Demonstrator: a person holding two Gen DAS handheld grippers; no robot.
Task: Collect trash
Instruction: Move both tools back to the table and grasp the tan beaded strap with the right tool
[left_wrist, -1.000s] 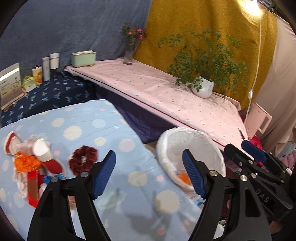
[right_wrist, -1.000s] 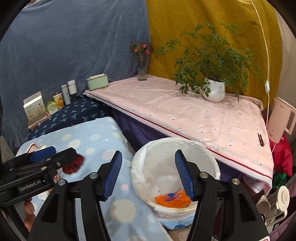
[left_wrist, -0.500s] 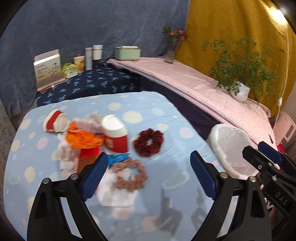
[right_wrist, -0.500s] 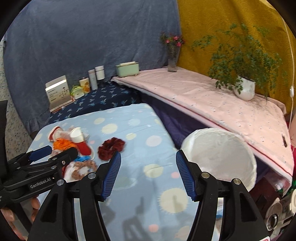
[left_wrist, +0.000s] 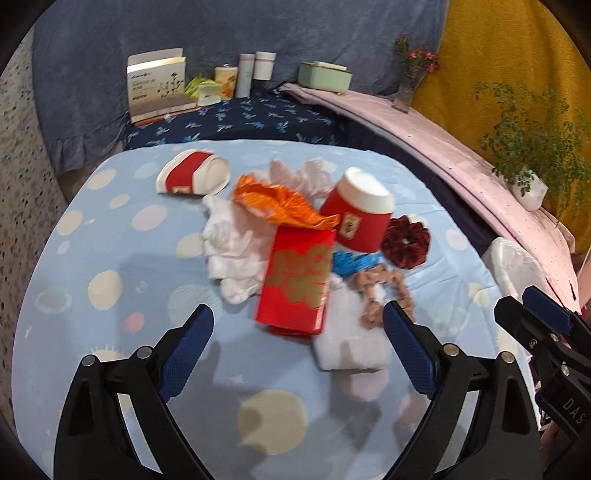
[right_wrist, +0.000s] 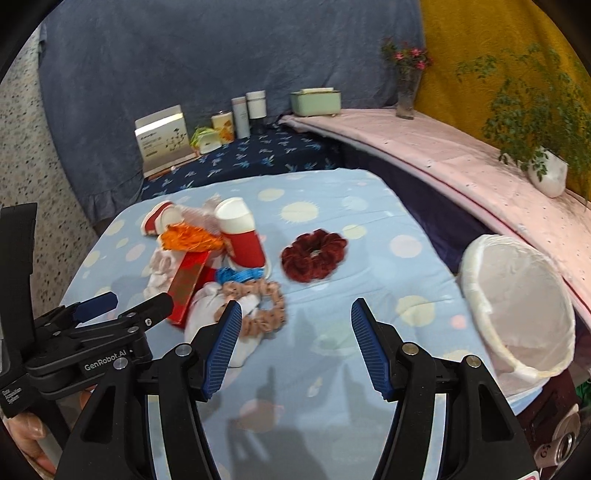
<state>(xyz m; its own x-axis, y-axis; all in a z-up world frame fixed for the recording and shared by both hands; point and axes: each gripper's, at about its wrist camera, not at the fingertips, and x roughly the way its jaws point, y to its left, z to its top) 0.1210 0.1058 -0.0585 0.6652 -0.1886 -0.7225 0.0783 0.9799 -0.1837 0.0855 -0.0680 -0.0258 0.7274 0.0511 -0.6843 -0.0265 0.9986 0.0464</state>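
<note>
Trash lies heaped on the blue dotted tablecloth (left_wrist: 110, 236), in the centre of the left wrist view and at left centre of the right wrist view. Nearest the left gripper (left_wrist: 297, 341) is the red envelope (left_wrist: 297, 278), just above and between its fingertips; its long axis runs up the frame, leaning slightly right, with its far end tucked under the orange foil wrapper (left_wrist: 275, 201). A red paper cup (left_wrist: 360, 216) stands upside down just right of the envelope, and a second one (left_wrist: 192, 177) lies on its side at upper left, its open mouth facing right. White tissue (left_wrist: 231, 251) sits left of the envelope, and more (left_wrist: 349, 345) lies below right.

That gripper's jaws stand wide apart with nothing between them. The right gripper (right_wrist: 295, 349) is likewise parted and empty, over bare cloth; the pile lies to its upper left, so the left hand looks the nearer. The lined bin (right_wrist: 517, 302) stands off the table's right edge, at centre right of the right wrist view.
</note>
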